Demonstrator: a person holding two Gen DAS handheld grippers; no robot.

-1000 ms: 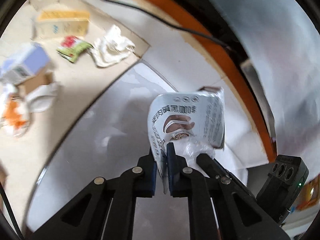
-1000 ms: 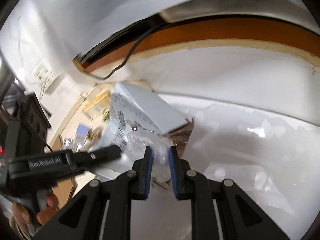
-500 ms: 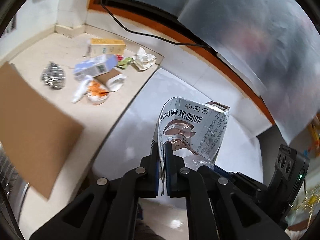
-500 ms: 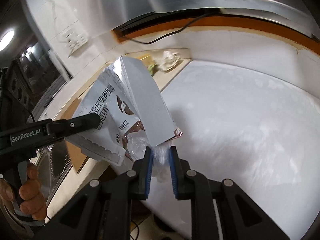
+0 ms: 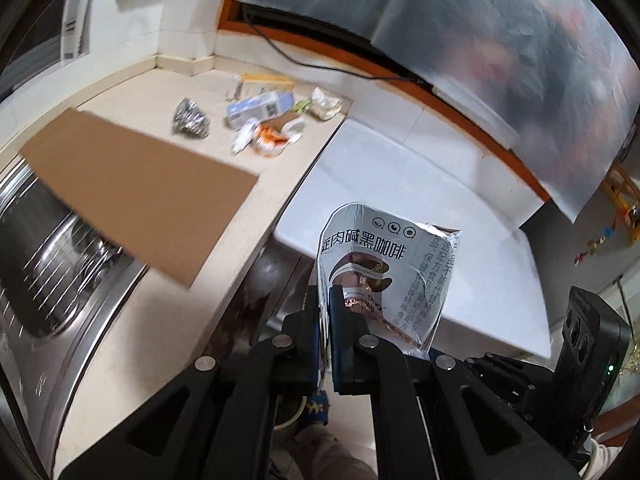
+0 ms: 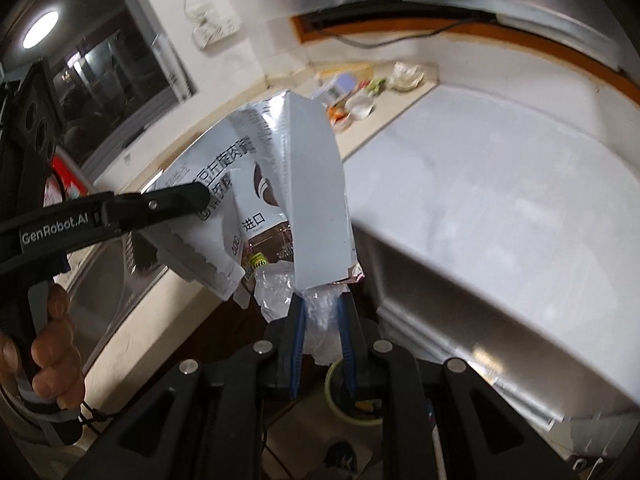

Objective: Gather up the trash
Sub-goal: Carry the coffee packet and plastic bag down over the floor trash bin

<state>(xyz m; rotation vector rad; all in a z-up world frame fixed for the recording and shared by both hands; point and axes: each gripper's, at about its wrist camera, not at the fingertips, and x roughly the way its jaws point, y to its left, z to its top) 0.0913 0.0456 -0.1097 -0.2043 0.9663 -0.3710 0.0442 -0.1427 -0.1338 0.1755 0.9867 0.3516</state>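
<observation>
Right up close, the left gripper (image 5: 325, 312) has its blue pads pressed tight on the edge of a silver coffee pouch (image 5: 394, 268), which stands up just ahead of the tips, printed face to the lens, clear of any surface. The right gripper (image 6: 322, 320) pinches a wad of clear crinkled plastic (image 6: 320, 312) hanging from the pouch's lower end; its pads sit part way in, with the film bunched between them. From the right wrist view the left gripper (image 6: 188, 200) comes in from the left and clamps the pouch's (image 6: 312, 184) serrated side, with a hand (image 6: 48, 352) wrapped round its handle.

Below the right gripper's tips there is a round green-rimmed container (image 6: 354, 408) down on the floor.

To the left of the left gripper runs the beige counter (image 5: 132, 344), with a steel sink (image 5: 52, 248) set in it and a flat sheet of brown cardboard (image 5: 136, 196) overhanging that sink. Ahead and right of both grippers is a big white-topped appliance (image 5: 420, 184).

Further off, beyond the cardboard, the remaining litter lies in the counter's back corner: a crumpled foil ball (image 5: 190, 120), a pale blue carton (image 5: 260, 106), an orange-printed wrapper (image 5: 268, 140), a yellow-and-white box (image 5: 264, 80) and a crumpled white tissue (image 5: 326, 103). A black cable (image 5: 320, 66) runs along the wall behind.
</observation>
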